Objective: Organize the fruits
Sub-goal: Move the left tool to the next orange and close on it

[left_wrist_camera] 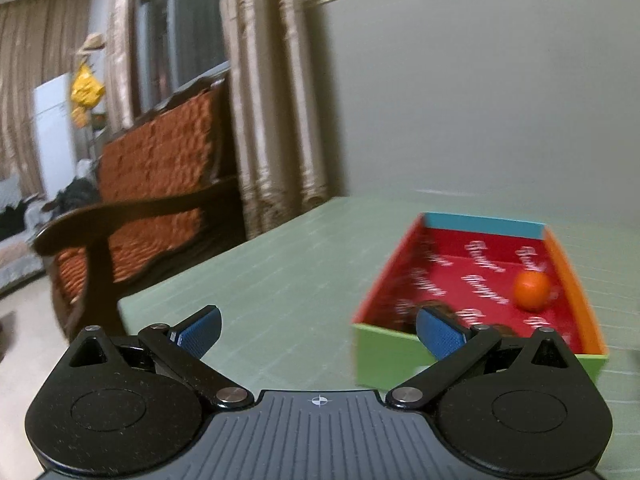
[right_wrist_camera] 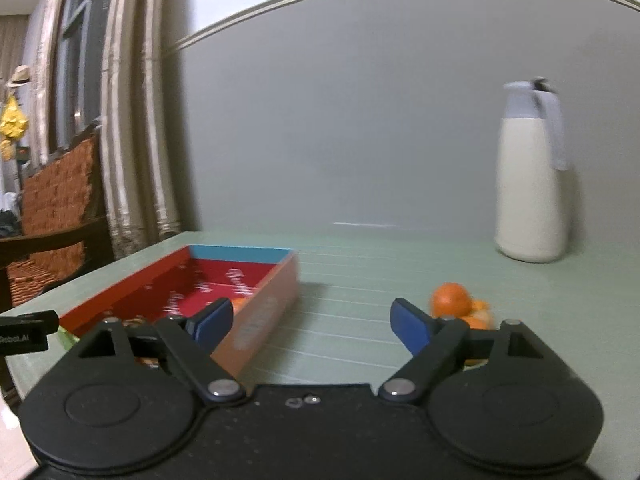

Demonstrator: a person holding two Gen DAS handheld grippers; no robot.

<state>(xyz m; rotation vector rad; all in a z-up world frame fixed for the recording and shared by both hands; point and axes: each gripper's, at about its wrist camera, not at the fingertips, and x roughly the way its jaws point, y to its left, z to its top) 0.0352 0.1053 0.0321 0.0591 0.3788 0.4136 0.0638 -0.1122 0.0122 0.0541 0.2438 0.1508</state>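
Note:
A colourful open box [left_wrist_camera: 384, 354] with a red printed inside stands on the green table [left_wrist_camera: 280, 280]. One orange [left_wrist_camera: 532, 290] lies in it near the right wall. My left gripper [left_wrist_camera: 318, 330] is open and empty, just left of the box's near corner. In the right wrist view the same box [right_wrist_camera: 264, 312] is at left, with an orange partly hidden behind my left finger. A small pile of oranges [right_wrist_camera: 460, 306] lies on the table at right, partly behind my right finger. My right gripper [right_wrist_camera: 312, 324] is open and empty between box and pile.
A white thermos jug [right_wrist_camera: 530, 184] stands at the back right against the grey wall. A wooden armchair with orange cushions [left_wrist_camera: 152, 184] and curtains [left_wrist_camera: 276, 92] stand beyond the table's left edge. The left gripper's tip [right_wrist_camera: 24, 330] shows at the left edge.

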